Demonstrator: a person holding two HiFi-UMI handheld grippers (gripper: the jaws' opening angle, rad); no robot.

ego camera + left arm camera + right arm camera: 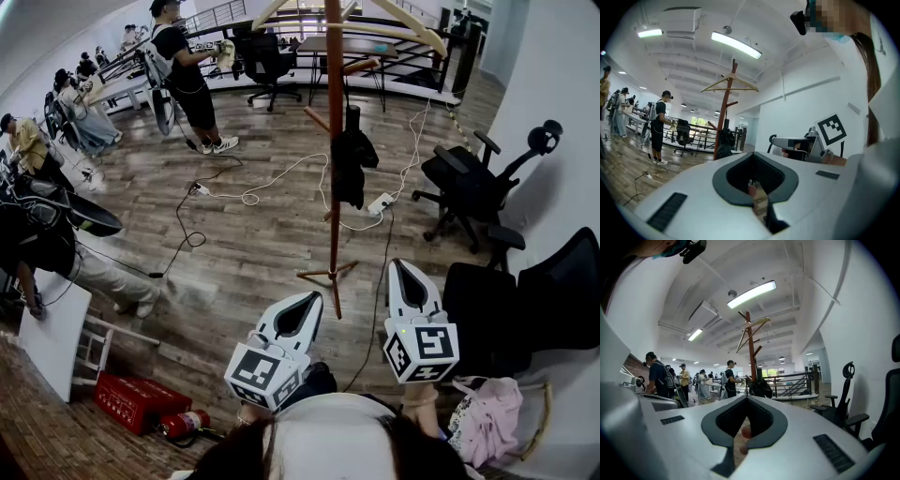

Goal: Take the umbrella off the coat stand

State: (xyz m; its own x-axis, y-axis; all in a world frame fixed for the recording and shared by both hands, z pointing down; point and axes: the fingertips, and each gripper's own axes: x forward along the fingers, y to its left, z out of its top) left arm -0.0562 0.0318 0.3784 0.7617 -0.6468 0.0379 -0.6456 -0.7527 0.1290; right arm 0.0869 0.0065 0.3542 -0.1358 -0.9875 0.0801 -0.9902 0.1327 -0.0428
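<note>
A wood-plank floor (253,244) carries it all. The coat stand (333,187) stands at frame centre, with a white cable (272,178) and power strip (380,203) just behind. A crate (131,401) and extinguisher (183,424) lie lower left, and a chair (464,187) stands right.

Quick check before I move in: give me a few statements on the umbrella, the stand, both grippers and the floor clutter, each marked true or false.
1. The black umbrella hangs on the wooden coat stand. True.
2. The right gripper is clamped on the umbrella. False: its jaws are together on nothing, and it is short of the stand.
3. The left gripper also has its jaws together and holds nothing. True.
4. A fire extinguisher stands upright at the foot of the stand. False: it lies on its side beside a red crate, well away from the stand, at the head view's lower left.
</note>
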